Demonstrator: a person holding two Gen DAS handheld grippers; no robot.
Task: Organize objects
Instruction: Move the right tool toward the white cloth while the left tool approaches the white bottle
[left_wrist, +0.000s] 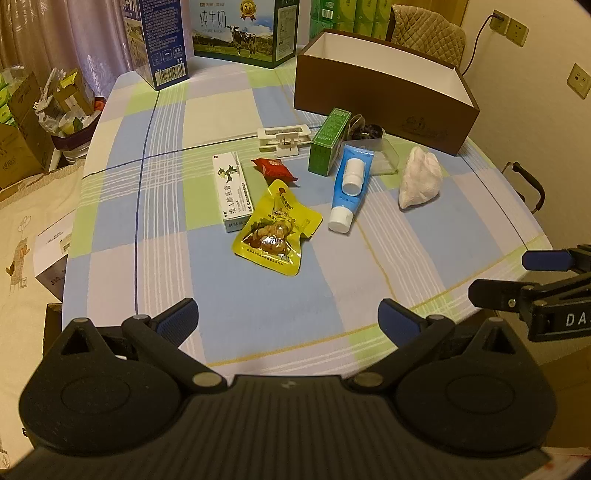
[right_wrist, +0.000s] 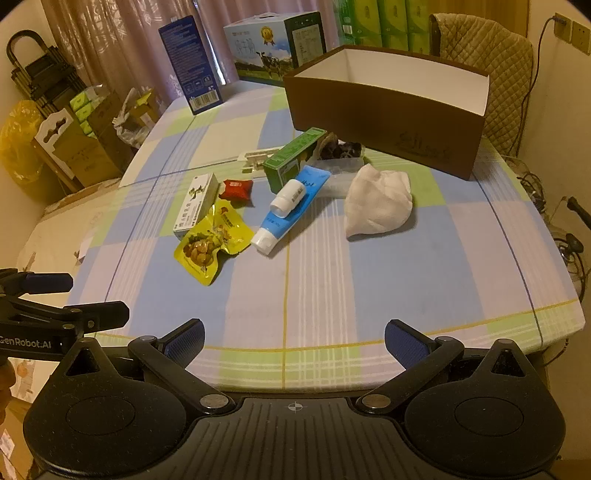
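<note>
Loose items lie mid-table in front of an empty brown box (left_wrist: 384, 92) (right_wrist: 384, 122): a yellow snack pouch (left_wrist: 275, 230) (right_wrist: 210, 243), a white ointment carton (left_wrist: 232, 192) (right_wrist: 195, 203), a red packet (left_wrist: 274, 168) (right_wrist: 236, 189), a green carton (left_wrist: 328, 142) (right_wrist: 291, 158), a blue tube (left_wrist: 351, 188) (right_wrist: 291, 210) with a small white bottle (left_wrist: 352, 175) (right_wrist: 288, 197) on it, a white wad (left_wrist: 419, 177) (right_wrist: 378, 205) and a white plastic clip (left_wrist: 282, 138). My left gripper (left_wrist: 288, 319) and right gripper (right_wrist: 293, 339) both hover open over the near edge, holding nothing.
The checked tablecloth (left_wrist: 258, 295) covers the table. Milk cartons (left_wrist: 243, 29) and a blue box (left_wrist: 162, 40) stand at the back. A dark item in a clear tray (right_wrist: 341, 153) sits by the brown box. Cardboard boxes (right_wrist: 85, 147) crowd the floor at left; a padded chair (right_wrist: 491, 66) stands behind.
</note>
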